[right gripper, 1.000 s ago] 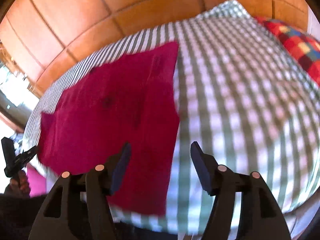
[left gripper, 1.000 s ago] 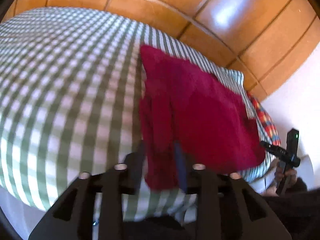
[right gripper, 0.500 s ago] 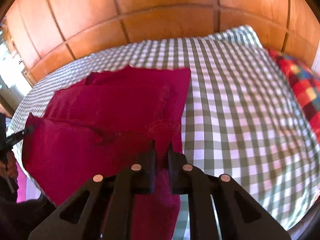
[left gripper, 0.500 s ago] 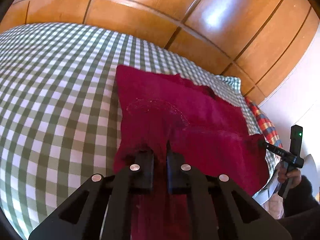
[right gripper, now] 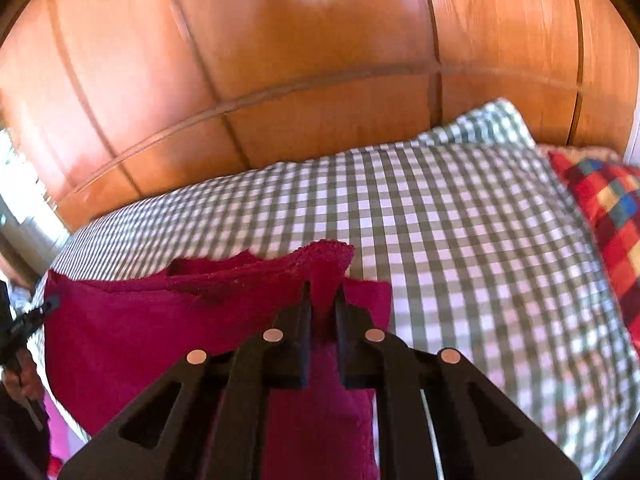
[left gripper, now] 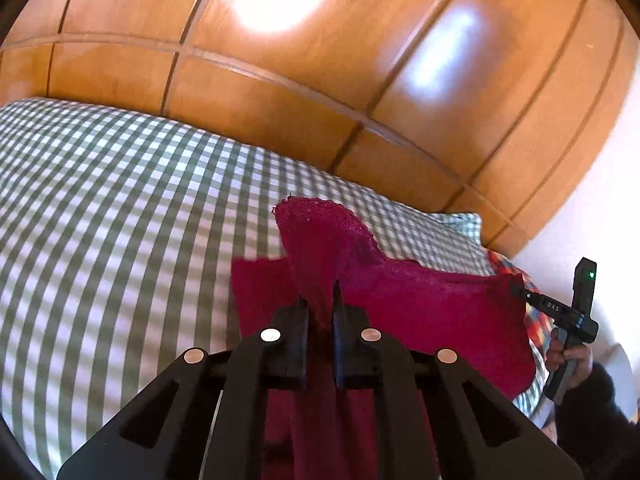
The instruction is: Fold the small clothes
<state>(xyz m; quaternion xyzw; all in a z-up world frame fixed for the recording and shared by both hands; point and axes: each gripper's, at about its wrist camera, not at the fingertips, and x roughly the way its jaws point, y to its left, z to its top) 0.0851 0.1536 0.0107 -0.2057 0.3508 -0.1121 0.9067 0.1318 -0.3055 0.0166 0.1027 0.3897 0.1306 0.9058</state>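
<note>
So both sets of fingers are pinched tight on cloth right now: the left gripper (left gripper: pixel 320 300) has its two black fingers clamped on one near corner of the dark red fuzzy cloth (left gripper: pixel 420 304), and the right gripper (right gripper: pixel 322 300) is clamped on the other corner of the same cloth (right gripper: pixel 160 320). A second ago the right one was wide open over the fabric and the left was just closing in; half a second ago both had bitten down with the cloth flat. Now the gripped edge is lifted, a hump of it standing above each pair of fingers, with the rest draped on the green-and-white checked bedspread (left gripper: pixel 100 220). Looks to me like the first fold is starting, near edge headed toward the wooden panelled headboard (left gripper: pixel 280 92). There's a multicoloured patchwork pillow (right gripper: pixel 608 200) off to the right, well clear of it all.
</note>
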